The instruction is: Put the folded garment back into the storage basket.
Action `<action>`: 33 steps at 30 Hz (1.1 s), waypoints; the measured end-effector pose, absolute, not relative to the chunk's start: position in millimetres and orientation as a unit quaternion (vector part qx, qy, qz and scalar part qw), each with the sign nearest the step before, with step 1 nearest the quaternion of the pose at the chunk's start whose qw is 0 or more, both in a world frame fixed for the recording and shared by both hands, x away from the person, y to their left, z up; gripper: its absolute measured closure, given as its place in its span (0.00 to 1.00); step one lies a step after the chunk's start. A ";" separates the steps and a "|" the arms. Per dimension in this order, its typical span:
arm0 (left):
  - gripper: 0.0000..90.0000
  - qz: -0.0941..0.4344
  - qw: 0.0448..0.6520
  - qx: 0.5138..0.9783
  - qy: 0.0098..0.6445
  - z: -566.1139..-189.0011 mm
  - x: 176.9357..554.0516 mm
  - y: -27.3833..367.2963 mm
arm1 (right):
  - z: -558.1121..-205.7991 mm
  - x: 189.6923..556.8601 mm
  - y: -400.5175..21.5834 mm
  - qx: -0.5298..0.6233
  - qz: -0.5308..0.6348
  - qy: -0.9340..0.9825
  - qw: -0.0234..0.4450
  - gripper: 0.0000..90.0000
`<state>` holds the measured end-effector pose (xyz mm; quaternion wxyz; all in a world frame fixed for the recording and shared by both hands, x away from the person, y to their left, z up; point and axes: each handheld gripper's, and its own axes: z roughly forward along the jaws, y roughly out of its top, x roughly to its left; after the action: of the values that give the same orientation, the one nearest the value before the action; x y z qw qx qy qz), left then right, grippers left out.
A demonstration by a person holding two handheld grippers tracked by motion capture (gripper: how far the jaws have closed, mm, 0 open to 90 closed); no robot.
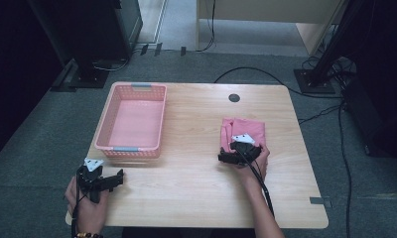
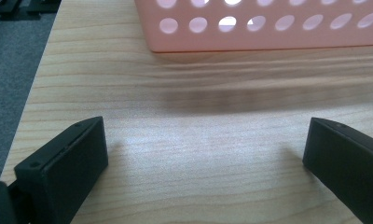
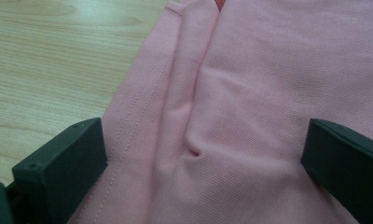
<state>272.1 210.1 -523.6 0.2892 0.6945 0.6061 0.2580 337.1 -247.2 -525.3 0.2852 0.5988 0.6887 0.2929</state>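
A folded pink cloth (image 1: 248, 130) lies on the right half of the wooden table (image 1: 196, 129). My right gripper (image 1: 236, 154) sits at the cloth's near edge. In the right gripper view the pink cloth (image 3: 250, 93) spreads between and under the wide-apart jaws of the right gripper (image 3: 203, 158), which is open. An empty pink plastic basket (image 1: 133, 120) stands at the table's left. My left gripper (image 1: 107, 181) rests near the front left corner, open, its jaws over bare wood. The left gripper view has the left gripper (image 2: 205, 154) and the basket's holed wall (image 2: 268, 28) just ahead.
A round cable hole (image 1: 234, 97) sits near the table's far edge. Black stands (image 1: 90, 74) and cables (image 1: 345, 148) are on the grey floor around the table. Bare wood lies between the basket and the cloth.
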 end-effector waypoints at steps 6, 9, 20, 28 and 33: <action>0.00 0.258 0.289 0.695 0.606 -523.6 272.1 210.1 | -525.9 334.1 -249.8 0.593 0.312 0.686 0.283 0.15; 0.00 0.258 0.289 0.695 0.606 -523.6 272.0 210.1 | -525.1 331.2 -252.4 0.604 0.314 0.669 0.298 0.34; 0.00 0.258 0.289 0.695 0.606 -523.6 272.0 210.1 | -524.6 329.2 -261.6 0.606 0.306 0.659 0.323 0.74; 0.00 0.257 0.290 0.696 0.605 -523.6 272.0 210.0 | -524.3 331.2 -264.7 0.610 0.308 0.653 0.327 0.82; 0.00 0.257 0.290 0.696 0.604 -523.6 272.0 209.9 | -521.8 335.8 -267.5 0.628 0.315 0.633 0.326 0.83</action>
<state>272.0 209.9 -523.6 0.2901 0.6964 0.6041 0.2566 335.8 -267.5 -521.8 0.3263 0.6279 0.6328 0.3145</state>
